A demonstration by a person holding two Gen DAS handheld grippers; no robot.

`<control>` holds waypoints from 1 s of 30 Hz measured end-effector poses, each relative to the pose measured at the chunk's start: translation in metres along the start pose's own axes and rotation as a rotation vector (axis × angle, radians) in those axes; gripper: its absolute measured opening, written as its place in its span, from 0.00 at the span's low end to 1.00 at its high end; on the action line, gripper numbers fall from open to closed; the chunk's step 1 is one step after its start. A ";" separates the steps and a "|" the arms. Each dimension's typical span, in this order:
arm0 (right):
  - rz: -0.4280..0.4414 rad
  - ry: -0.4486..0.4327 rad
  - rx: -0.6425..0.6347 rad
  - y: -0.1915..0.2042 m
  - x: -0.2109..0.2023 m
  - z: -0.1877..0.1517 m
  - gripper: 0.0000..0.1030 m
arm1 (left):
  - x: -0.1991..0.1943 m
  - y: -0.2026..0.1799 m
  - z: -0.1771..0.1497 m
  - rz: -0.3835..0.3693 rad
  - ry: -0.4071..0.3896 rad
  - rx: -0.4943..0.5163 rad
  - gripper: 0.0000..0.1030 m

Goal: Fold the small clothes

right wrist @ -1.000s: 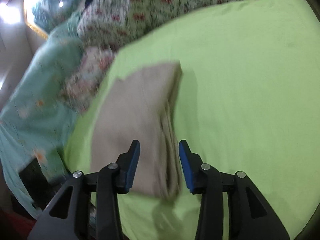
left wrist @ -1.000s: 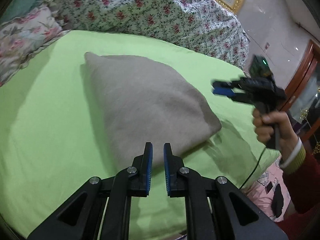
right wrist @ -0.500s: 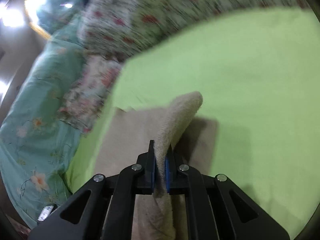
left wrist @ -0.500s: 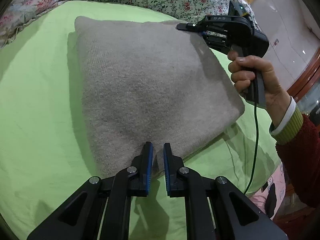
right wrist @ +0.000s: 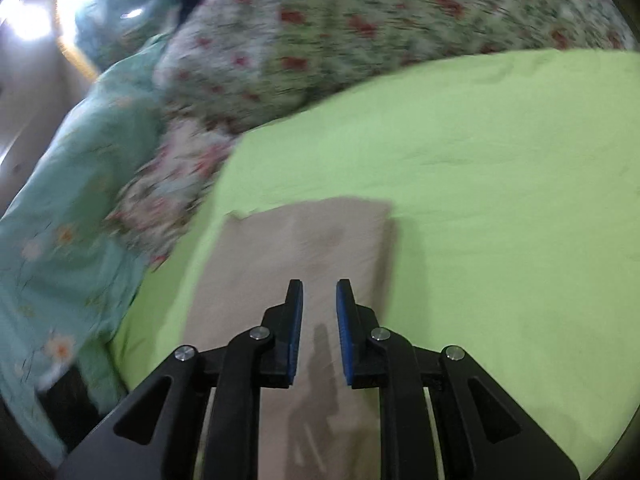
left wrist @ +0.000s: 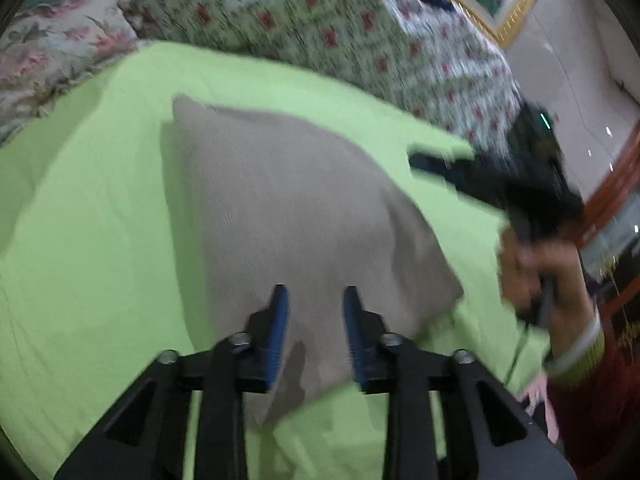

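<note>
- The beige cloth is lying flat and folded on the green bed sheet, near the flowery blanket.
- A moment ago the right gripper was pinching an edge of the cloth. Now its jaws are standing a little apart, holding nothing.
- The left gripper was nearly closed before. Now its jaws are standing wide, over the near edge of the cloth, empty.
- So this fold is looking done. Both are letting go.
</note>
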State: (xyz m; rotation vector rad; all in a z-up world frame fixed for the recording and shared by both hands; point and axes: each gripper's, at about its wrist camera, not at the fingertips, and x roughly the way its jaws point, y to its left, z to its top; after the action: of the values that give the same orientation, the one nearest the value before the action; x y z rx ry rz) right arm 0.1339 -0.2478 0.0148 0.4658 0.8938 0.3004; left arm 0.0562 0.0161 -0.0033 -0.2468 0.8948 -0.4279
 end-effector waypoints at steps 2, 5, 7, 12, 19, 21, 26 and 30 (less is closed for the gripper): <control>-0.006 0.031 -0.033 0.013 0.007 -0.013 0.18 | 0.009 0.007 0.009 0.019 -0.018 -0.036 0.34; -0.152 0.101 -0.056 0.007 0.030 -0.035 0.18 | 0.033 0.015 0.011 0.050 0.036 -0.058 0.28; -0.180 0.129 -0.057 -0.004 0.044 -0.046 0.17 | 0.041 0.013 0.009 0.082 0.056 -0.025 0.27; -0.180 0.107 -0.073 -0.008 0.042 -0.046 0.14 | 0.042 0.009 0.008 0.106 0.056 -0.001 0.27; -0.178 0.092 -0.075 0.007 0.011 -0.067 0.18 | 0.010 0.003 -0.015 0.046 0.053 -0.006 0.28; -0.171 0.086 -0.072 0.014 -0.004 -0.080 0.18 | 0.000 0.002 -0.027 0.031 0.058 -0.002 0.28; -0.243 0.146 -0.078 0.009 -0.016 -0.115 0.19 | 0.004 0.007 -0.056 0.032 0.124 -0.013 0.28; -0.244 0.152 -0.029 -0.007 -0.023 -0.131 0.19 | 0.007 0.006 -0.064 0.058 0.142 -0.002 0.27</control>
State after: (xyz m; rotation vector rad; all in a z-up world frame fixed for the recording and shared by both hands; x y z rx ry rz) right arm 0.0153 -0.2297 -0.0441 0.3058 1.0818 0.1261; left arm 0.0105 0.0158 -0.0497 -0.1933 1.0388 -0.3941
